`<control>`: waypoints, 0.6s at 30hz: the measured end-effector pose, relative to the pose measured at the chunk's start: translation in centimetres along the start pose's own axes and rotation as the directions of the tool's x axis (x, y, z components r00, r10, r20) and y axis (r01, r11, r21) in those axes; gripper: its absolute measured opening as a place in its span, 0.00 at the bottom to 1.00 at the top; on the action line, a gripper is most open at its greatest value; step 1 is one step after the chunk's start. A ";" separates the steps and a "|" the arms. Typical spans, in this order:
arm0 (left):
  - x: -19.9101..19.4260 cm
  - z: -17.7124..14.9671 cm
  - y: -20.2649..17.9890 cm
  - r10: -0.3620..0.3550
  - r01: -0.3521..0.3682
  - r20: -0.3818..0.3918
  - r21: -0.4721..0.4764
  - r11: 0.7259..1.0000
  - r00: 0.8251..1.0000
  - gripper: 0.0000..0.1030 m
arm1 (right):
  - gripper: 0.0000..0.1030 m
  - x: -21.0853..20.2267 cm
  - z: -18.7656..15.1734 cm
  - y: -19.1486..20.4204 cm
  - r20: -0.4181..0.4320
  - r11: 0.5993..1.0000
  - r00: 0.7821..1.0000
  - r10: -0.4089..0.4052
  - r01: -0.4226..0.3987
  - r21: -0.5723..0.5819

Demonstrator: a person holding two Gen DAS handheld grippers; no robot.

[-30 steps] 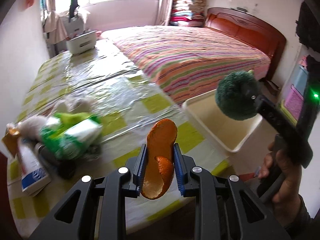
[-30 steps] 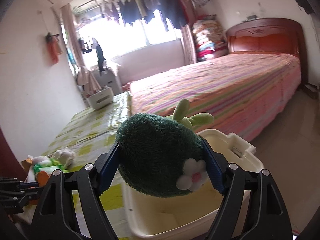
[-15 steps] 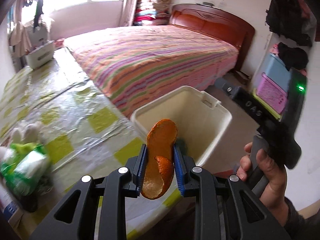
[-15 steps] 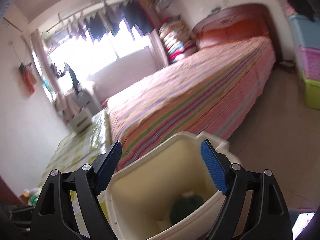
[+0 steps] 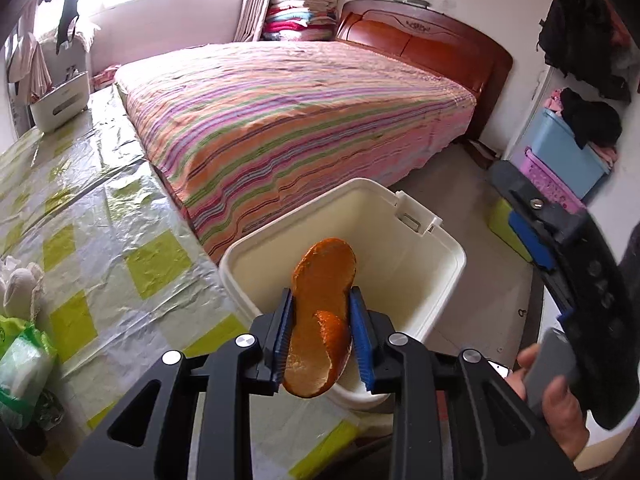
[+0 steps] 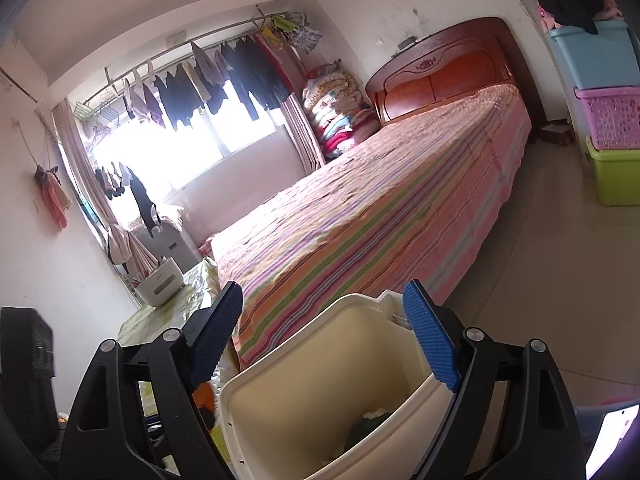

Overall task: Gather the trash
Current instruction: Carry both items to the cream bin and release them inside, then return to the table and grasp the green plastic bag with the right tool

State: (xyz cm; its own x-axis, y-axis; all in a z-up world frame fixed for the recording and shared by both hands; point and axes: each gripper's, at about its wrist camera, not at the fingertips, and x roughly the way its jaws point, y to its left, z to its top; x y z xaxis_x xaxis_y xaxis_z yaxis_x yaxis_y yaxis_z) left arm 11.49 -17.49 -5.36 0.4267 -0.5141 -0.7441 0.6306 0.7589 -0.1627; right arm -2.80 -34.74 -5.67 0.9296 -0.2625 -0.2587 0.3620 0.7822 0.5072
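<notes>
My left gripper is shut on a curled orange peel and holds it over the near rim of a cream plastic bin. My right gripper is open and empty above the same bin. It also shows at the right of the left wrist view. A dark green plush toy with a white flower lies at the bottom of the bin. More trash, a green and white wrapper and a white crumpled item, lies on the table at the far left.
The table has a shiny yellow-checked plastic cover. A bed with a striped cover stands right behind the bin. Stacked plastic boxes stand by the right wall. A white container sits at the table's far end.
My right gripper opened and dropped the green plush toy into the bin. My left gripper carried the orange peel from over the table to above the bin's near rim.
</notes>
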 end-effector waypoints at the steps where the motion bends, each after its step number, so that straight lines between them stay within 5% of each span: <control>1: 0.2 0.2 -0.2 0.000 0.000 -0.002 0.001 1.000 1.000 0.27 | 0.79 -0.1 0.2 -0.4 0.005 1.000 1.000 0.002 -0.002 0.010; 6: 1.2 1.2 -1.9 -0.025 0.025 -0.017 0.023 0.999 1.000 0.33 | 0.79 -0.7 0.2 -2.3 0.015 0.998 1.000 0.002 -0.003 0.058; 10: 1.1 1.6 -2.6 -0.040 0.040 0.018 0.005 0.999 0.999 0.71 | 0.79 -0.9 0.1 -2.9 0.018 0.997 1.000 0.010 -0.011 0.073; 18: -2.8 0.7 -1.5 -0.008 0.004 0.137 0.032 0.999 0.991 0.72 | 0.83 -1.1 0.3 -2.4 0.024 0.997 0.999 0.041 -0.043 0.070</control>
State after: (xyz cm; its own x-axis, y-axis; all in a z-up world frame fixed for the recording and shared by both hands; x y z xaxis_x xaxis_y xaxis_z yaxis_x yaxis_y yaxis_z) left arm 9.77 -17.47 -2.54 0.5061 -0.5701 -0.6472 0.6524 0.7439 -0.1450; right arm -4.69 -36.45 -6.34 0.9452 -0.2434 -0.2177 0.3257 0.7514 0.5738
